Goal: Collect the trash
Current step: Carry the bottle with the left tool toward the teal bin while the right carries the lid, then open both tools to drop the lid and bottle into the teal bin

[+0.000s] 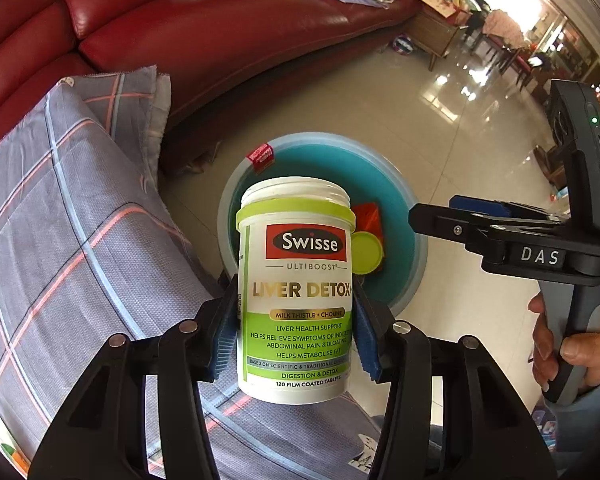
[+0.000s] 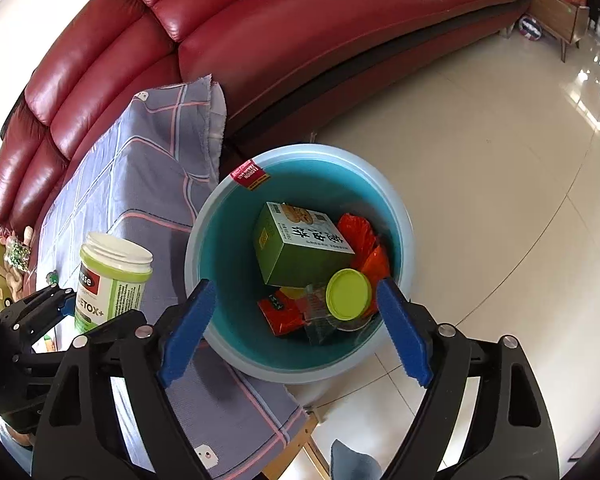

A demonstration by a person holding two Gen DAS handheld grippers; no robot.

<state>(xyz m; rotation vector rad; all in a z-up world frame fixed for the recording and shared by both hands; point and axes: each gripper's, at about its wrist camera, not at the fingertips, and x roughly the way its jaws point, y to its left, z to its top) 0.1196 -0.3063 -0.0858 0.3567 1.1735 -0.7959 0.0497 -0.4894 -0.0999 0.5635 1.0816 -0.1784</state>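
Left tongs (image 1: 296,344) are gripping the bottle (image 1: 296,292) by its lower half, blue ribbed pads (image 1: 225,344) pressing both sides. Bottle is staying upright, held above the edge of the cloth-covered surface (image 1: 60,240), with the bin (image 1: 414,268) just beyond it on the floor. Bottle is a white plastic cylinder, no cap on, threaded neck showing, lime green collar, glossy label in red, white and green.

Right tongs (image 2: 296,328) are hanging open over the near side of the bin, pointing down into it, holding nothing. In the left view a bare hand (image 1: 568,356) is wrapping the grey handle of the right tool, which is reaching in level from the right.

Bin is round, smooth plastic, pale blue outside and teal inside, sitting on glossy cream floor tiles (image 2: 500,160), near the surface. A red tag (image 2: 250,175) is hanging on its far rim. Inside: a green cardboard box (image 2: 296,248) lying tilted, a round lime green lid (image 2: 348,294) lying flat, crinkly red-orange wrappers (image 2: 360,236), a clear plastic piece.

Cloth is woven grey with pink and pale blue check lines. A shiny dark red leather sofa (image 2: 260,48) is curving behind.
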